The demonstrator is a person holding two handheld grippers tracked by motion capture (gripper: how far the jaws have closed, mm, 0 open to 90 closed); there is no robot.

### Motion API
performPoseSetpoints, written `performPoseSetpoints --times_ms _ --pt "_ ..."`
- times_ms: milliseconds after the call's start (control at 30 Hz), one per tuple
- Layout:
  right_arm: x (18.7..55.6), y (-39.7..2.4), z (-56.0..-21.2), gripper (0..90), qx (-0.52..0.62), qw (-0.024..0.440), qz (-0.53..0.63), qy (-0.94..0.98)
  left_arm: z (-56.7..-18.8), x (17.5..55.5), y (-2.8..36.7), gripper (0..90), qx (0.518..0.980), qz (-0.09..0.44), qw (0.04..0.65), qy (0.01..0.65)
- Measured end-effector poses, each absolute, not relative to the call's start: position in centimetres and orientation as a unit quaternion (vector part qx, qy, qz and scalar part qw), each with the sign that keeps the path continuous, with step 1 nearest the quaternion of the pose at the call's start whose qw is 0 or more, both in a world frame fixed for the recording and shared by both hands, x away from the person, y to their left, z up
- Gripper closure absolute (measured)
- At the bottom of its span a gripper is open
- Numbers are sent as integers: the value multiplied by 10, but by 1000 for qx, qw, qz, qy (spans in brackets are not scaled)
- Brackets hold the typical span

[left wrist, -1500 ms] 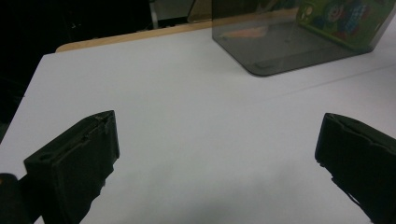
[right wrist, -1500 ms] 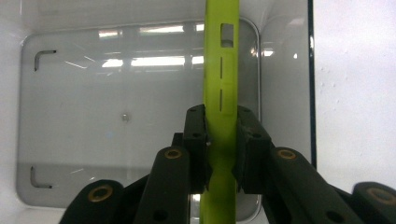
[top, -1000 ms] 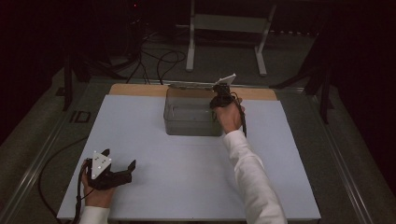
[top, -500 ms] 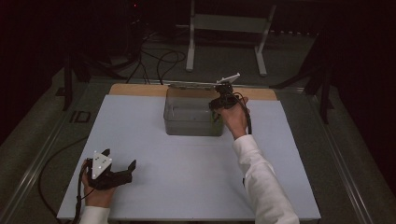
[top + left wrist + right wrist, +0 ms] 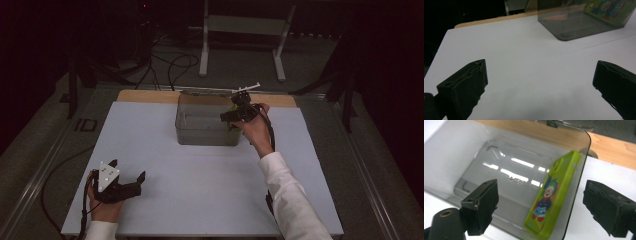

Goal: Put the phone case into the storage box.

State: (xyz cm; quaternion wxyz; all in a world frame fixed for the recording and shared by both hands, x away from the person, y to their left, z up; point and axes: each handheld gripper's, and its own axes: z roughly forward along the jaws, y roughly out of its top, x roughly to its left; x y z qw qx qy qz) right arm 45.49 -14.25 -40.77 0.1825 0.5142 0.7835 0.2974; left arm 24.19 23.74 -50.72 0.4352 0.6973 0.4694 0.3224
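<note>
The green phone case [image 5: 552,195], printed with a clown figure, stands on edge inside the clear plastic bin [image 5: 474,165], leaning against the bin's end wall on the person's right, and its lower end rests on the floor of the bin. The right gripper [image 5: 235,111] hovers above that end of the bin; its jaws have just been opening and now stand wide, with the case lying below and between them but untouched by either pad. In my judgement the case has been released into the bin and the step in hand is a clean withdrawal: lift straight up, keep the jaws spread, and stay clear of the bin wall and the leaning case, since a nudge could topple it or shift the bin. The bin sits at the far middle of the white table [image 5: 150,150]. The left gripper [image 5: 131,183] rests at the near left of the table, well apart from the bin, jaws wide apart and empty.
</note>
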Motion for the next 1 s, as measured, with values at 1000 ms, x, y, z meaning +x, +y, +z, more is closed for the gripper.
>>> performPoseSetpoints --times_ms 1000 --pt "356 -196 -445 102 416 256 399 776 -503 244 244 0 691 302 455 474"
